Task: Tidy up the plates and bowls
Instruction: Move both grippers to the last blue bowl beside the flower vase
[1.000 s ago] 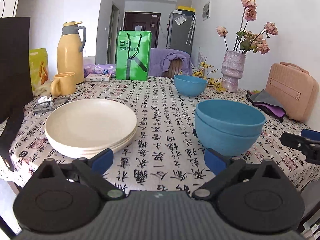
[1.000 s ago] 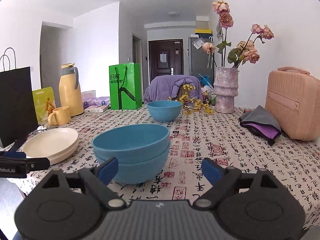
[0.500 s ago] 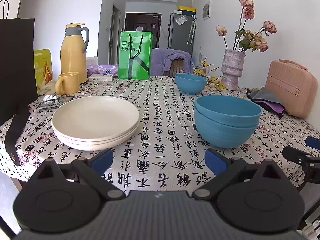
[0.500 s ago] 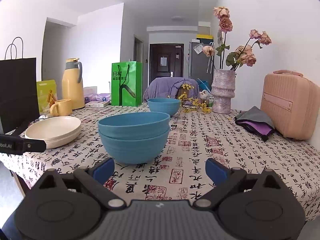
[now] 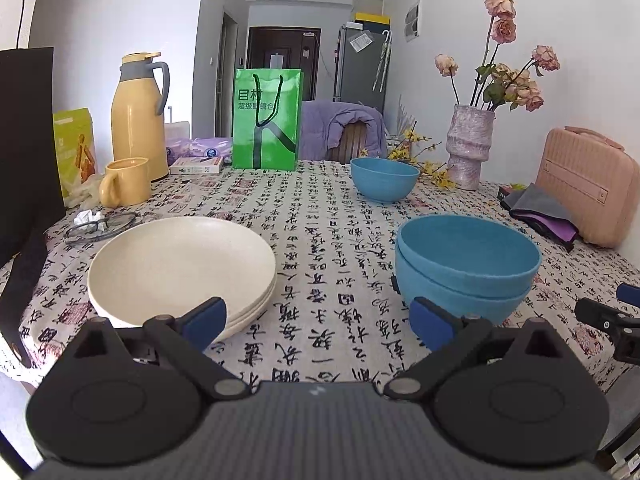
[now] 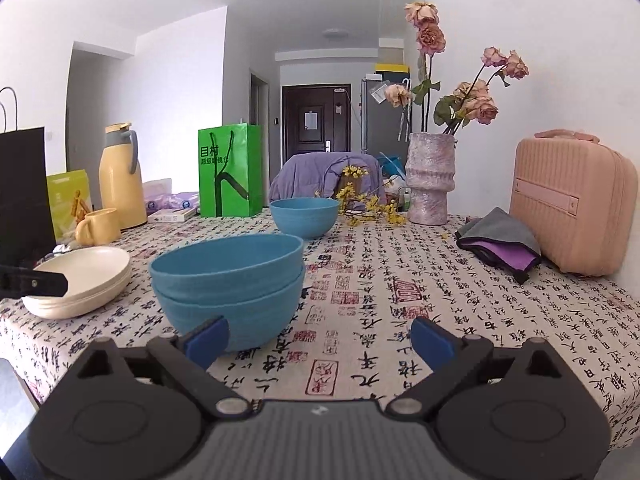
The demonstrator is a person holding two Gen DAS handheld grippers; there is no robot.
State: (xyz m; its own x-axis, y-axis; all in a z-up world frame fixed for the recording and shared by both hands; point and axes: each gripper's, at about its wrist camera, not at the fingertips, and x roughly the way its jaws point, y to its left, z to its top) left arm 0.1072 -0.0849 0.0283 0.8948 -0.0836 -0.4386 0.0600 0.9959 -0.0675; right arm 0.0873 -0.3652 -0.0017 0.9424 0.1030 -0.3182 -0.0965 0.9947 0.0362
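On a tabletop point(image 5: 320, 240) draped in a calligraphy-print cloth, we see the dishes gathered in two groups near the front edge. In the left wrist view, a stack of cream plates point(image 5: 182, 268) sits at lower left of the frame and two nested blue bowls point(image 5: 466, 264) at lower right, the two groups apart with bare cloth between them. A third blue bowl point(image 5: 384, 178) stands alone, well back, above centre of the frame, near a pale vase of dried roses point(image 5: 470, 146).

We find the left gripper point(image 5: 320, 322) at the bottom of its view, its jaws spread wide and holding nothing, one blue pad in front of the plates' rim and the other in front of the nested bowls. The right gripper point(image 6: 320, 338) is likewise wide and empty in its own view, with its left pad before the nested bowls point(image 6: 228, 280) and open cloth ahead of the other.

At upper left of the left wrist view stand a yellow thermos jug point(image 5: 138, 116) and a yellow mug point(image 5: 126, 182), with a green paper bag point(image 5: 267, 120) behind centre. At far right rests a pink hard case point(image 5: 586, 184), a folded grey and purple cloth point(image 5: 540, 212) lying beside it.
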